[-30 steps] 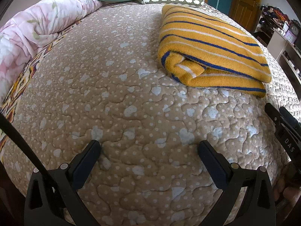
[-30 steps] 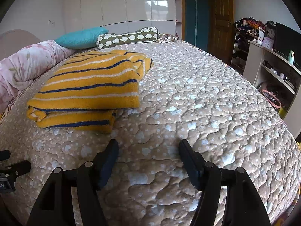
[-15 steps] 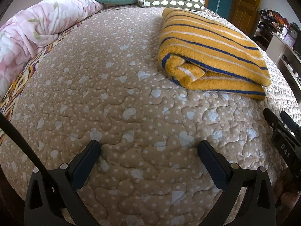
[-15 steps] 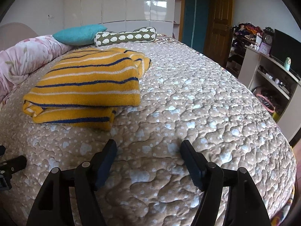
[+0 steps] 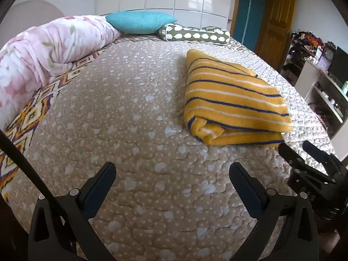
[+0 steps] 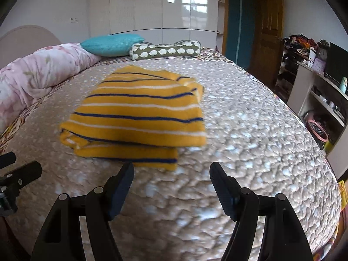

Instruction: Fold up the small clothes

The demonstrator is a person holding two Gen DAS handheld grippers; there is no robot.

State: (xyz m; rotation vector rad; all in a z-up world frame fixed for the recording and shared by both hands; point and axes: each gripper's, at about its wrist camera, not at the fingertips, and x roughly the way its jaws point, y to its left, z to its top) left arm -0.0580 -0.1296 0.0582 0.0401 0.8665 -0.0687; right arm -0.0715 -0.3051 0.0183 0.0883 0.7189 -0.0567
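A yellow garment with blue and white stripes [image 5: 235,102] lies folded in a flat stack on the beige quilted bed [image 5: 130,130]. It also shows in the right wrist view [image 6: 139,117], a little blurred. My left gripper [image 5: 173,174] is open and empty above the quilt, near and left of the garment. My right gripper [image 6: 171,174] is open and empty, just in front of the garment's near edge. The right gripper also shows at the right edge of the left wrist view [image 5: 313,169].
A rolled pink floral duvet [image 5: 43,52] lies along the bed's left side. A teal pillow [image 5: 139,21] and a green patterned bolster [image 5: 195,35] lie at the head. White shelves [image 6: 322,100] and a wooden door [image 6: 269,34] stand to the right.
Both grippers have pulled back and tilted up, so more of the room shows. The garment has stayed put and both grippers have stayed open.
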